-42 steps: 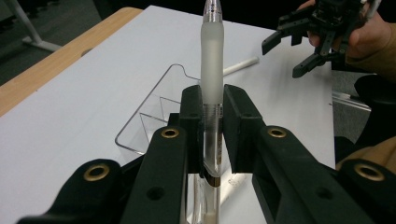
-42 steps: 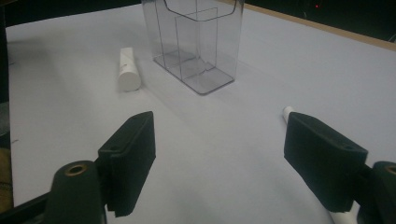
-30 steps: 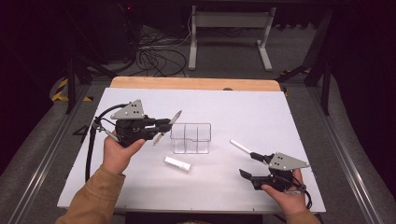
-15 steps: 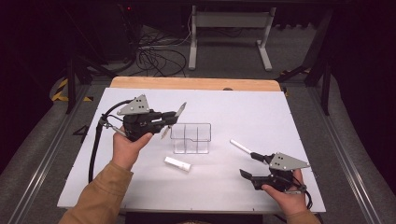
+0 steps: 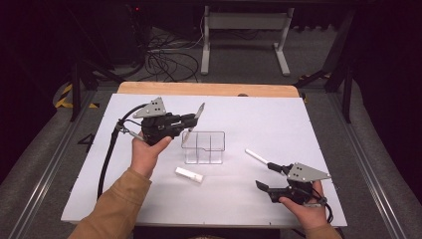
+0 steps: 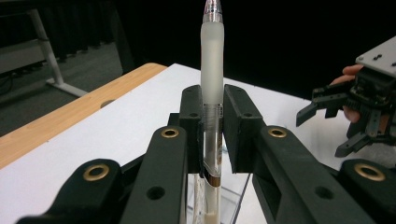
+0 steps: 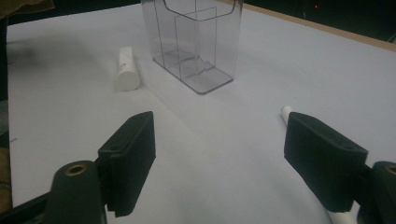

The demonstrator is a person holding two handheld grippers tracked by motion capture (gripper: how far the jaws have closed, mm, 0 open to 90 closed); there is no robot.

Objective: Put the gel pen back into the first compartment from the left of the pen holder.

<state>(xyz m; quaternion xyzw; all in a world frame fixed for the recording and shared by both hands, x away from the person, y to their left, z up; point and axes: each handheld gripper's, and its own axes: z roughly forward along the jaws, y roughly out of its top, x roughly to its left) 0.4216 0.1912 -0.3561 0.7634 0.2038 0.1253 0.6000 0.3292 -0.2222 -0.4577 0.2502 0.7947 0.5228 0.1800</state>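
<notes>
My left tongs (image 5: pixel 191 118) are clamped on a frosted pen (image 6: pixel 212 70), its tip slanting up past the jaws, and the clear plastic organizer (image 5: pixel 204 147) stands on the white table (image 5: pixel 278 119) just below and ahead of those jaws. My right tongs (image 7: pixel 219 154) gape with nothing between the pads, low over the table; a white marker (image 5: pixel 257 156) lies just beside their far jaw, a short white cylinder (image 7: pixel 126 69) lies farther ahead, near the organizer.

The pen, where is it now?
The pen is clamped in the left gripper, left of centre in the high view, just above the clear organizer.
</notes>
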